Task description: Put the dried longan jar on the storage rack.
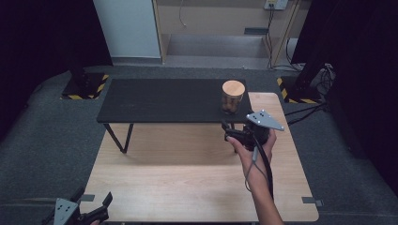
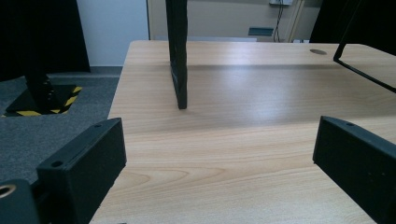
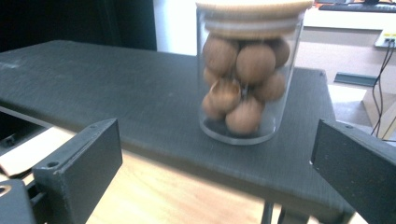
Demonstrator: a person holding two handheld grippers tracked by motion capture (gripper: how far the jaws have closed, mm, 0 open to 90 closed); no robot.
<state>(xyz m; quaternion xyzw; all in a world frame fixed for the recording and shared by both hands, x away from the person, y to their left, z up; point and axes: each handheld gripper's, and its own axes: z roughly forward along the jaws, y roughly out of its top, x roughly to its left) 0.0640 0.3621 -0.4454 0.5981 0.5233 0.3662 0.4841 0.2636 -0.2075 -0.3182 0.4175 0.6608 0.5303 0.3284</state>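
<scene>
At the near left corner of the wooden table (image 1: 187,187), closest to the high camera, the left gripper (image 1: 94,206) sits low at the table's edge with its grey plate (image 1: 65,211) on top. Its jaws are spread wide with nothing between them; in the left gripper view (image 2: 215,158) they frame bare wood grain and one black leg (image 2: 177,51) of the raised shelf beyond.

Farther in and to the right, a hand (image 1: 253,150) holds the right gripper (image 1: 226,131) over the wooden table, its cable (image 1: 263,164) trailing back along the forearm. Its jaws are also spread apart and grip nothing. They point toward the far side, at the near edge of the black shelf (image 1: 155,101), a low dark platform standing on thin legs on the far half of the table.

The glass jar (image 1: 233,96) stands upright on the right end of that shelf, close to its near edge, just beyond the right gripper's tips and apart from them. In the right gripper view the jar (image 3: 247,74) stands between the two open jaws, a little blurred, clear-walled, filled with round brown nuts (image 3: 254,63) and closed by a pale wooden lid (image 3: 254,7)
</scene>
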